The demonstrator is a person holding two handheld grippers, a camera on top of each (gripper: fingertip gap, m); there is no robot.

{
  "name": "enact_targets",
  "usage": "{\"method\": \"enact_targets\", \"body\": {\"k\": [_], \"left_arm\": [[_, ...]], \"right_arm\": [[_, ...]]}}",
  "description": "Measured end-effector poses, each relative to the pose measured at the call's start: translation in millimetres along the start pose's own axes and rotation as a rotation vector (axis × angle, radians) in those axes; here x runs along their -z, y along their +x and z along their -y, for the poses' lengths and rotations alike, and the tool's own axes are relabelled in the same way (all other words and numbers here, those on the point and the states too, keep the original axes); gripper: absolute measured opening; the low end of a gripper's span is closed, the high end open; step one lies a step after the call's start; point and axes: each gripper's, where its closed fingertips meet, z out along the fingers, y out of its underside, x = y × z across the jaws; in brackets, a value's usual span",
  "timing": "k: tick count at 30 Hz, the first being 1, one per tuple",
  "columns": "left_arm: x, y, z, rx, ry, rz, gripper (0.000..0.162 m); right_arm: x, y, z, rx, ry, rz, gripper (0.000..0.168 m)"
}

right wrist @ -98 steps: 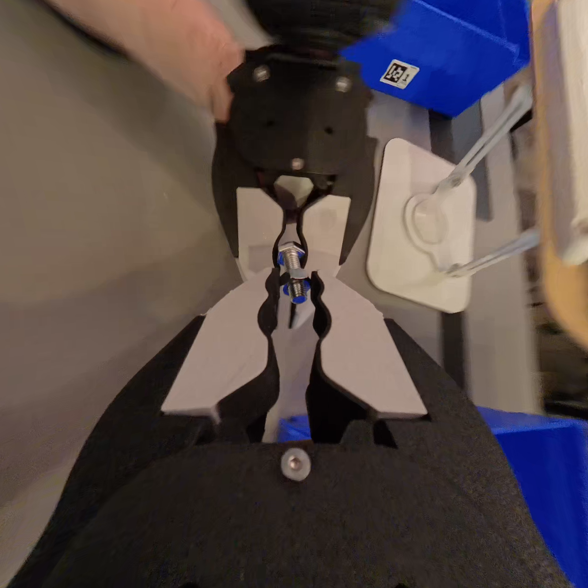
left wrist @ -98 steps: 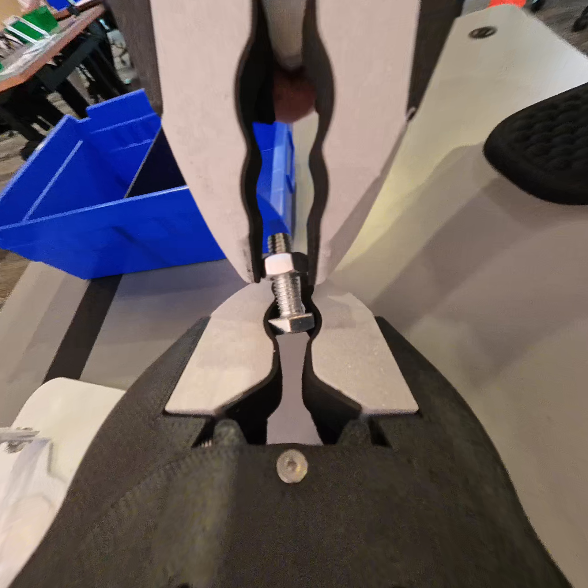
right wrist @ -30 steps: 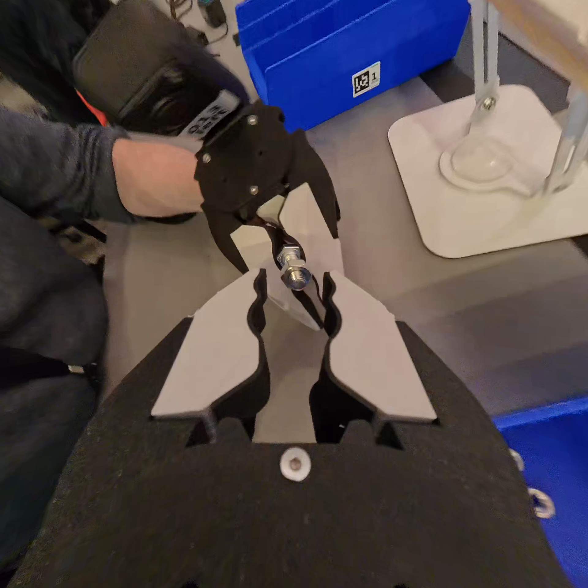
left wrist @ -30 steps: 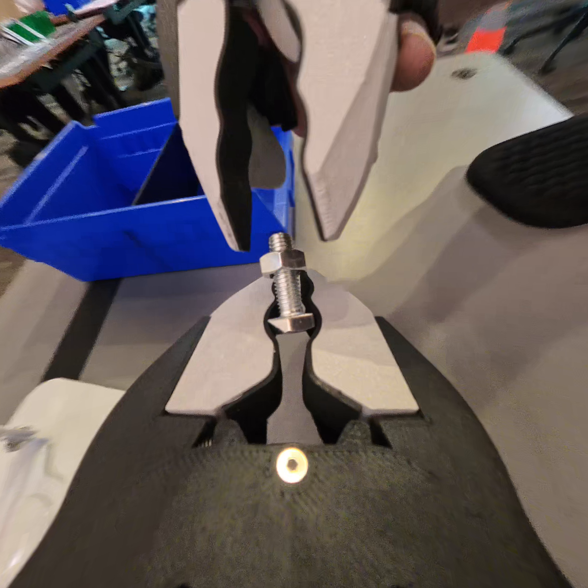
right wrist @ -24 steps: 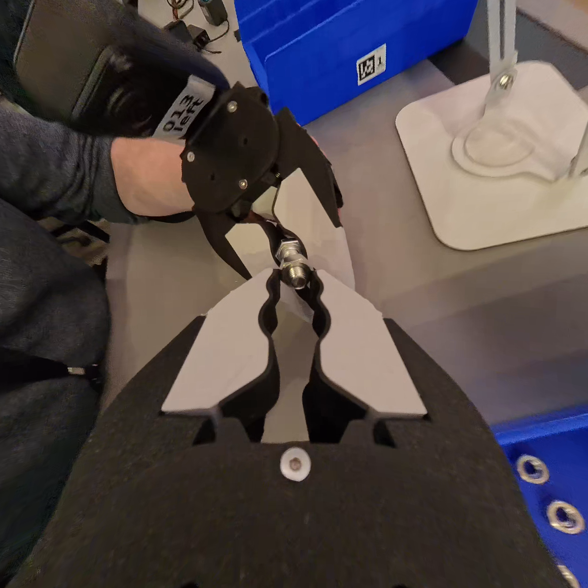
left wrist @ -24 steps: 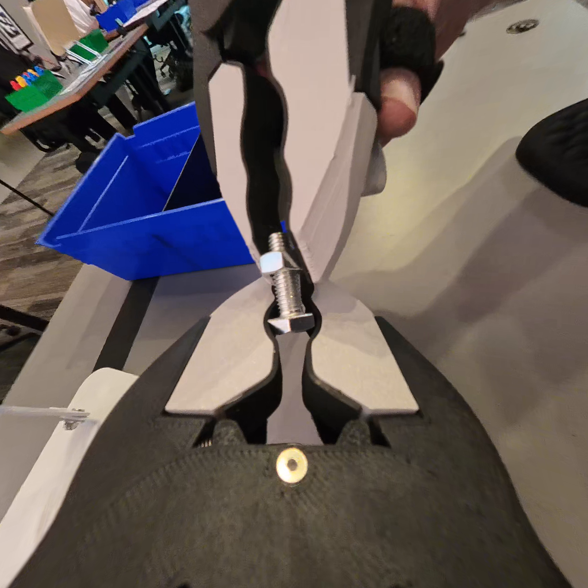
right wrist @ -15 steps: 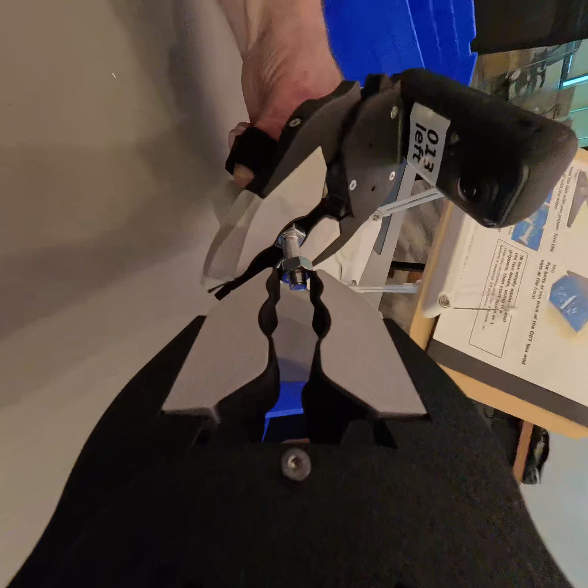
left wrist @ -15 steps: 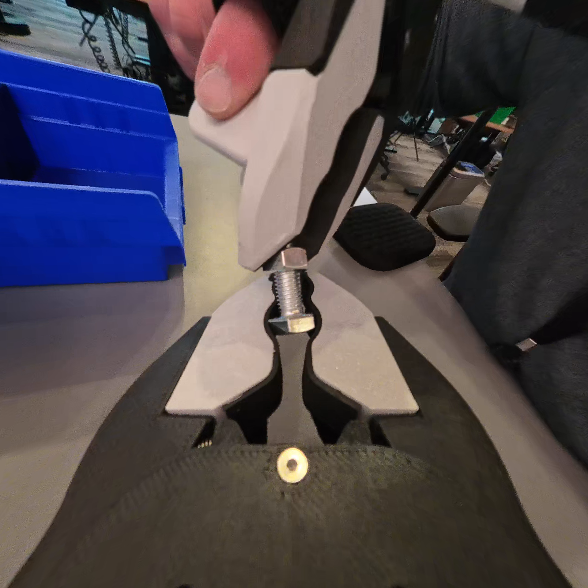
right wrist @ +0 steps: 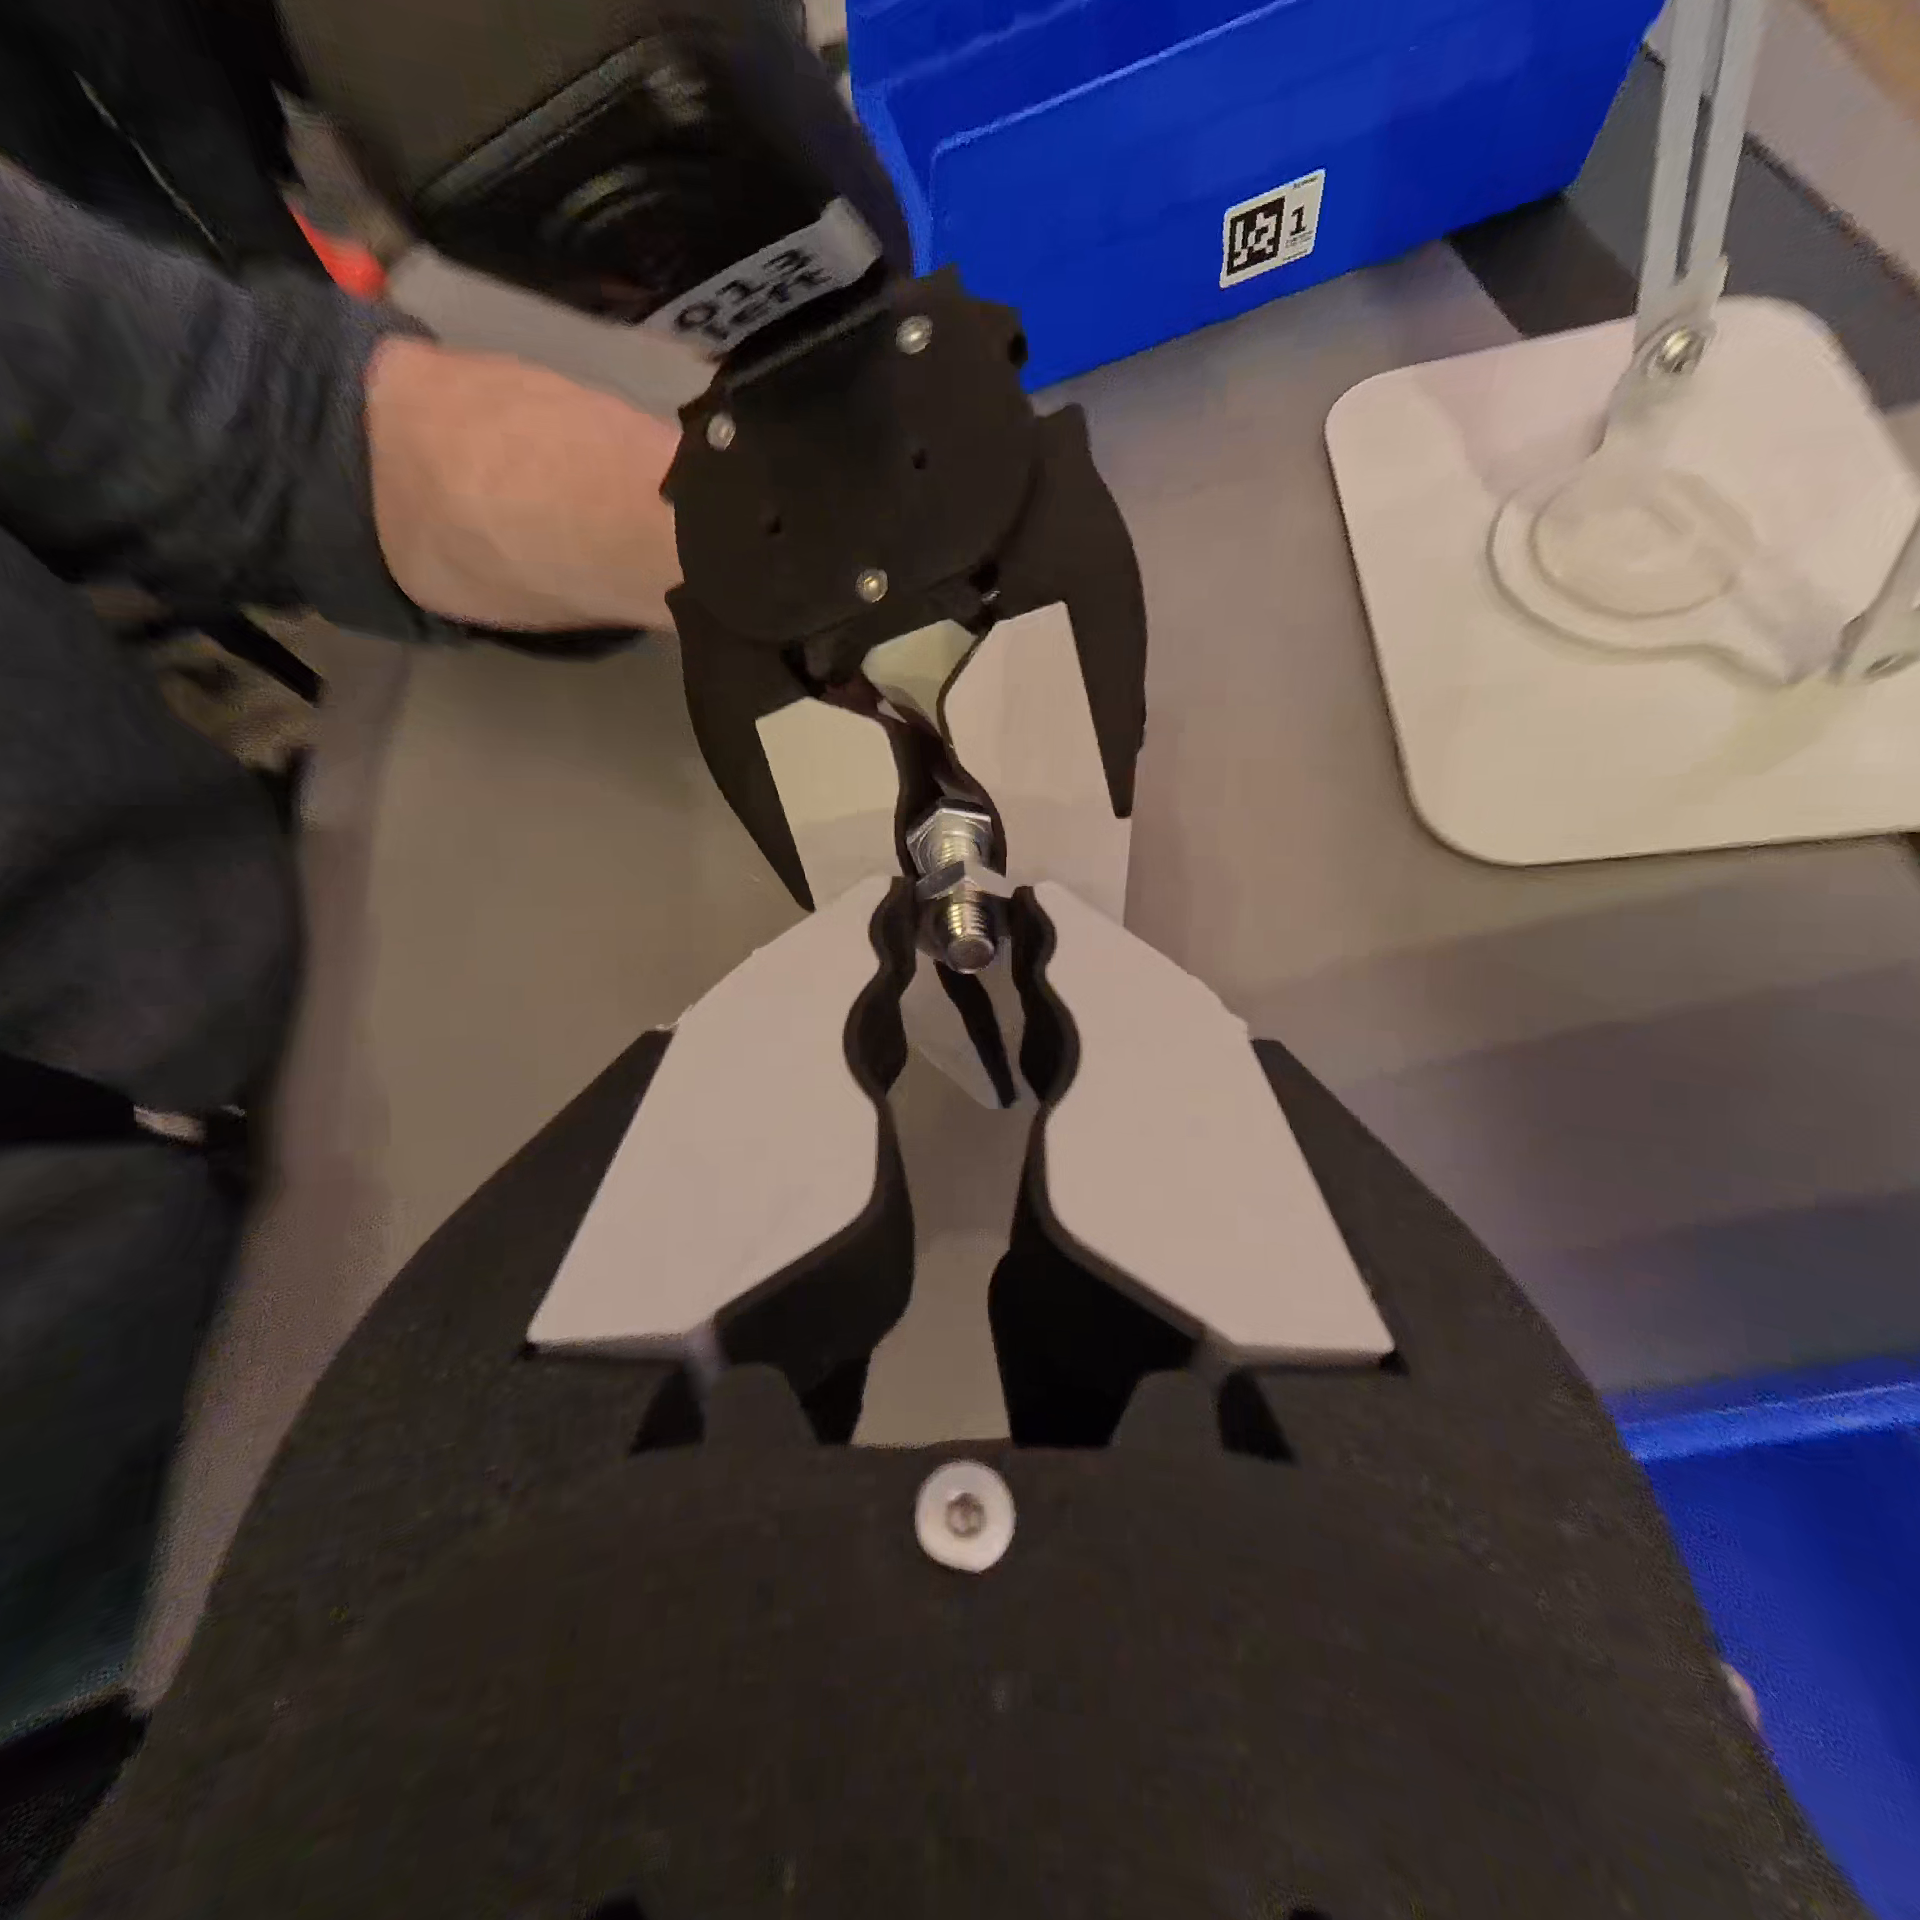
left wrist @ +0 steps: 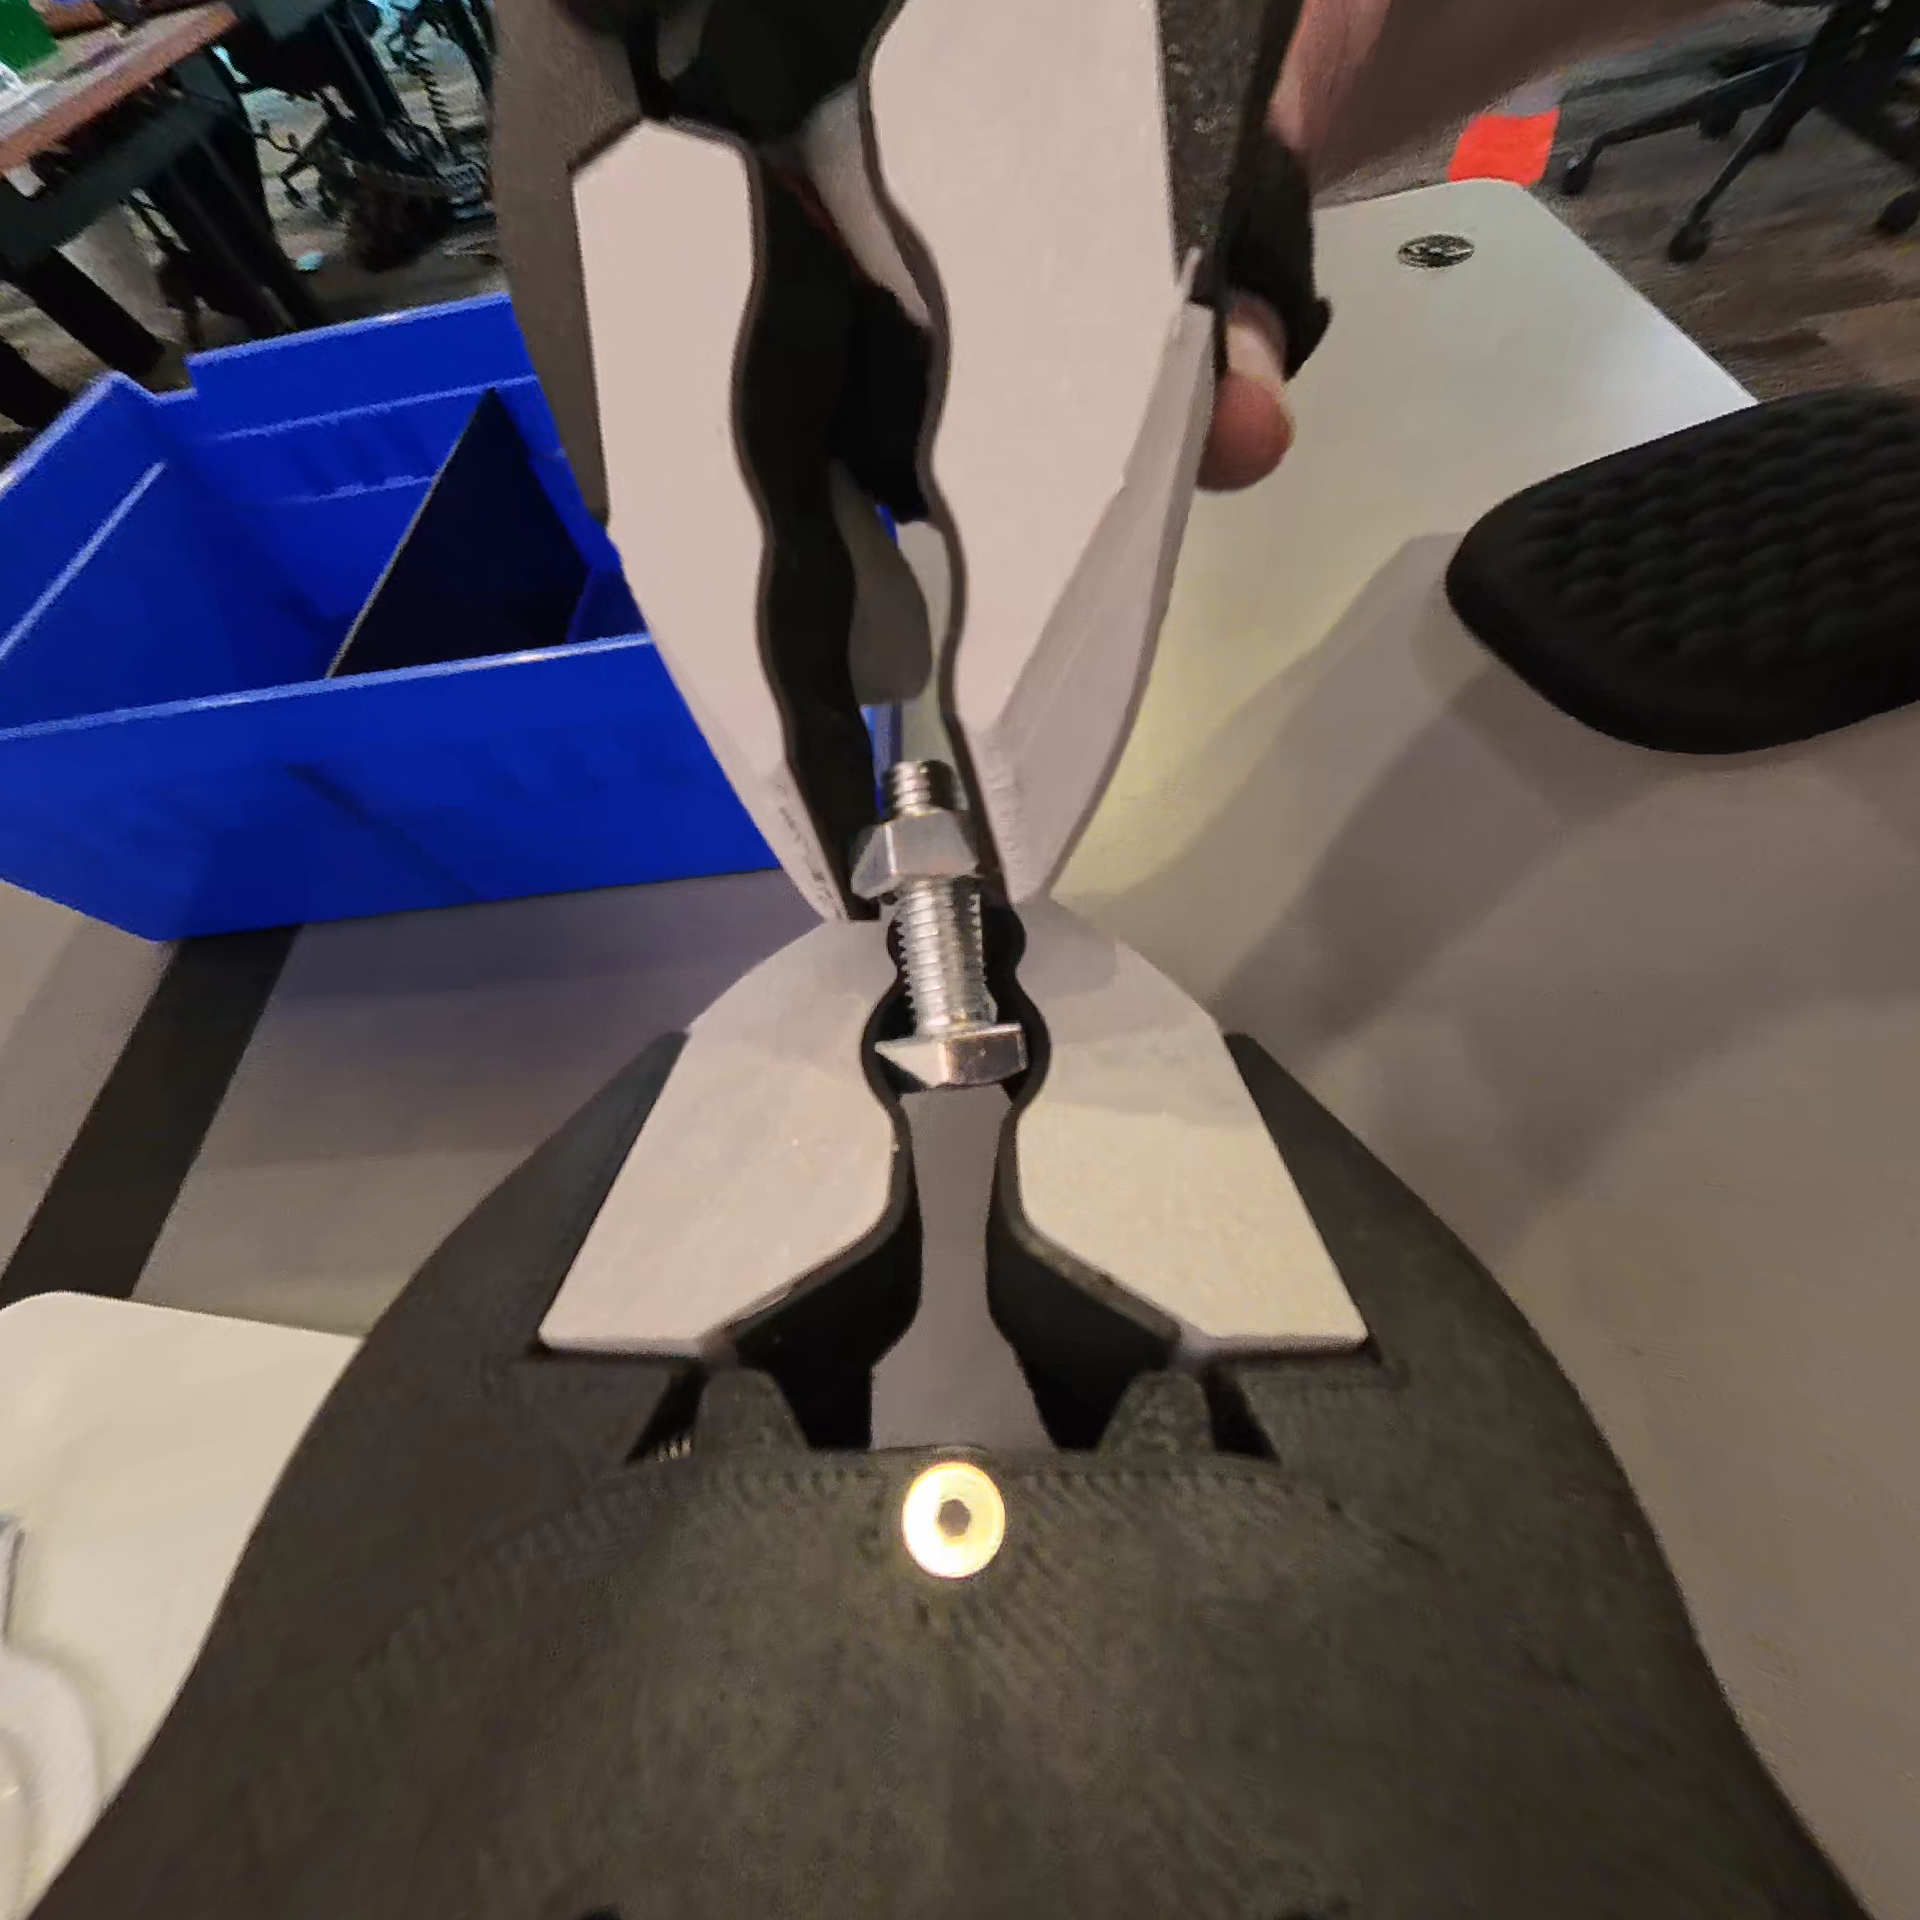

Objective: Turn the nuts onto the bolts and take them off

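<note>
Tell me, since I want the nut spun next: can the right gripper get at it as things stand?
Probably yes. The right gripper already has its jaws around the nut, while the left gripper clamps the bolt by its head end, leaving the threaded end free.

A blue bin (left wrist: 312, 790) with a dark divider sits on the pale table (left wrist: 1507, 1039), and a black mesh pad (left wrist: 1704, 613) lies off to the right. A second blue bin (right wrist: 1195, 177) carrying a square sticker stands near a white stand base (right wrist: 1558, 748) with clear legs.
</note>
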Motion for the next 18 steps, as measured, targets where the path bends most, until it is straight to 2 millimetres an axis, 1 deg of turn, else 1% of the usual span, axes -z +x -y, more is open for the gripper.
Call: {"method": "enact_targets", "body": {"k": [1,2,3,4,5,6,7,8,9,10,11,13,15,16,17,18], "left_arm": [[-1.3,1.2,-1.1,0.01,-0.003,-0.011,0.01],[-2.2,4.1,-0.9,0.036,0.005,-0.042,0.01],[-1.4,10.6,1.6,0.093,0.029,-0.117,0.01],[0.9,19.2,4.5,0.164,0.054,-0.222,0.01],[2.8,22.5,7.1,0.209,0.082,-0.277,0.009],[3.8,28.5,7.0,0.249,0.087,-0.342,0.01],[5.4,37.2,5.6,0.282,0.085,-0.424,0.01],[6.0,37.7,6.2,0.28,0.108,-0.429,0.01],[6.2,35.6,7.2,0.284,0.12,-0.417,0.01],[6.8,34.0,8.8,0.282,0.123,-0.409,0.01],[7.4,30.0,9.9,0.252,0.127,-0.37,0.01],[6.8,20.1,5.4,0.18,0.091,-0.263,0.01],[6.6,12.2,5.5,0.125,0.085,-0.176,0.01],[6.3,8.7,6.7,0.104,0.085,-0.137,0.01],[5.8,5.8,7.3,0.089,0.082,-0.106,0.01],[5.1,3.2,6.7,0.068,0.072,-0.075,0.01]], "right_arm": [[-0.1,0.3,-1.5,0.083,-0.027,-0.034,0.017],[0.0,0.1,-2.2,0.206,-0.062,-0.083,0.018],[0.4,-0.5,-2.6,0.398,-0.108,-0.153,0.018],[0.9,0.4,-2.7,0.639,-0.173,-0.247,0.018],[1.5,2.2,-3.0,0.89,-0.254,-0.343,0.018],[1.0,1.0,-3.5,1.092,-0.331,-0.398,0.018],[-0.5,-1.3,-4.1,1.187,-0.378,-0.411,0.017],[-1.1,-1.3,-3.6,1.198,-0.393,-0.414,0.018],[-0.7,-0.2,-2.7,1.168,-0.379,-0.406,0.018],[0.6,-0.1,-0.5,1.094,-0.335,-0.388,0.021],[3.3,-0.3,5.2,0.972,-0.262,-0.37,0.03],[9.8,-2.7,14.3,0.655,-0.127,-0.274,0.042],[12.5,-2.8,13.6,0.315,-0.056,-0.135,0.042],[12.5,-1.3,12.0,0.184,-0.027,-0.083,0.042],[11.5,-2.6,9.7,0.098,-0.002,-0.027,0.04],[10.1,-4.6,7.9,0.047,0.019,0.013,0.037]]}}
